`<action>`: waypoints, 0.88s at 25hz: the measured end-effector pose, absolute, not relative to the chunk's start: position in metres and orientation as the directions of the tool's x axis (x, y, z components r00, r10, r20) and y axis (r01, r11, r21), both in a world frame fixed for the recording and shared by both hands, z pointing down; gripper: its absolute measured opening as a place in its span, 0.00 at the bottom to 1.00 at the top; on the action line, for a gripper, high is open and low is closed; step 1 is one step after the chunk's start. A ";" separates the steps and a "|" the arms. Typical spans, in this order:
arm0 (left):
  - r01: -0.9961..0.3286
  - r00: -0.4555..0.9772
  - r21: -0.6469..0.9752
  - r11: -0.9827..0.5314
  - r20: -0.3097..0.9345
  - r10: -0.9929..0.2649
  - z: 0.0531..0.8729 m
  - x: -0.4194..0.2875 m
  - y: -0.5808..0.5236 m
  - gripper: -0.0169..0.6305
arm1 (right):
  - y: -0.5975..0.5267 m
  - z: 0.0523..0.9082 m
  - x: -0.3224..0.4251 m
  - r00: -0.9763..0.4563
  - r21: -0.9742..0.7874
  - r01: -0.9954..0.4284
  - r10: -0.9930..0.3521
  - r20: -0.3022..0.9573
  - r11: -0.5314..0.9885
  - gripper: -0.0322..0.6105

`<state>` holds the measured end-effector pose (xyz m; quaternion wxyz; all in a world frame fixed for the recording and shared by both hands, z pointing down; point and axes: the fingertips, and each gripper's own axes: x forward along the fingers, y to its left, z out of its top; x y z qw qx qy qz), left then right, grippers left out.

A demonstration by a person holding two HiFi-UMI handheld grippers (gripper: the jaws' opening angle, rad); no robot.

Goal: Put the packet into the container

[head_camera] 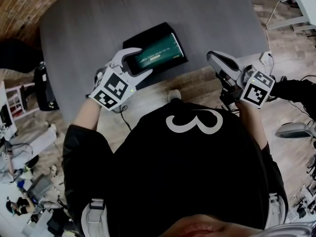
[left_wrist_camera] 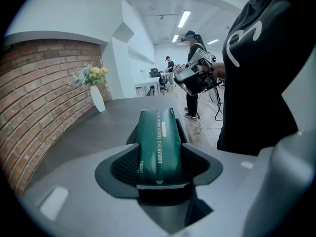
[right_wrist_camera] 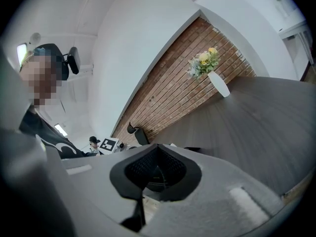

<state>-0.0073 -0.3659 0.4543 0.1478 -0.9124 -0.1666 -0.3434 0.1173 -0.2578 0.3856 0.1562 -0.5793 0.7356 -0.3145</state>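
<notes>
Left tongs (head_camera: 140,62) are clamped on the green packet (head_camera: 158,55), one pad on each long side, gripping the near end. Print along the packet starts "DREAMING TENDER". The tongs tilt downward toward the counter (head_camera: 98,19).

The packet sits over the black container (head_camera: 132,40), which is on the grey counter near its front edge. Lengthwise it lines up with the container. In the left gripper view the packet's (left_wrist_camera: 158,142) far end sits between the container's (left_wrist_camera: 181,128) side walls. Can't tell if it touches the bottom.

Right tongs (head_camera: 216,58) are clenched with nothing in them. They're held off the counter's front edge, over the wood floor (head_camera: 153,95), well apart from the container. The right gripper view confirms it: tips of the tongs (right_wrist_camera: 158,147) together, nothing held.

At the far end of the counter a white vase of flowers (left_wrist_camera: 97,98) stands against the brick wall (left_wrist_camera: 34,102). The person wears a black shirt (head_camera: 192,152) with white print.
</notes>
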 end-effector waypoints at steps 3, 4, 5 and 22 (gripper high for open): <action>0.425 0.689 -0.146 -0.893 0.692 0.215 0.464 -0.005 -0.366 0.47 | -0.256 0.389 0.119 -0.267 -0.642 -0.759 -0.952 0.148 0.113 0.05; 0.429 0.682 -0.141 -0.892 0.698 0.218 0.467 -0.005 -0.366 0.47 | -0.256 0.389 0.120 -0.262 -0.641 -0.760 -0.953 0.151 0.107 0.05; 0.432 0.675 -0.136 -0.891 0.704 0.220 0.471 -0.004 -0.367 0.47 | -0.256 0.390 0.120 -0.258 -0.641 -0.760 -0.954 0.153 0.103 0.05; 0.415 0.636 -0.107 -0.903 0.744 0.205 0.501 -0.002 -0.371 0.51 | -0.255 0.391 0.121 -0.256 -0.648 -0.756 -0.953 0.162 0.092 0.05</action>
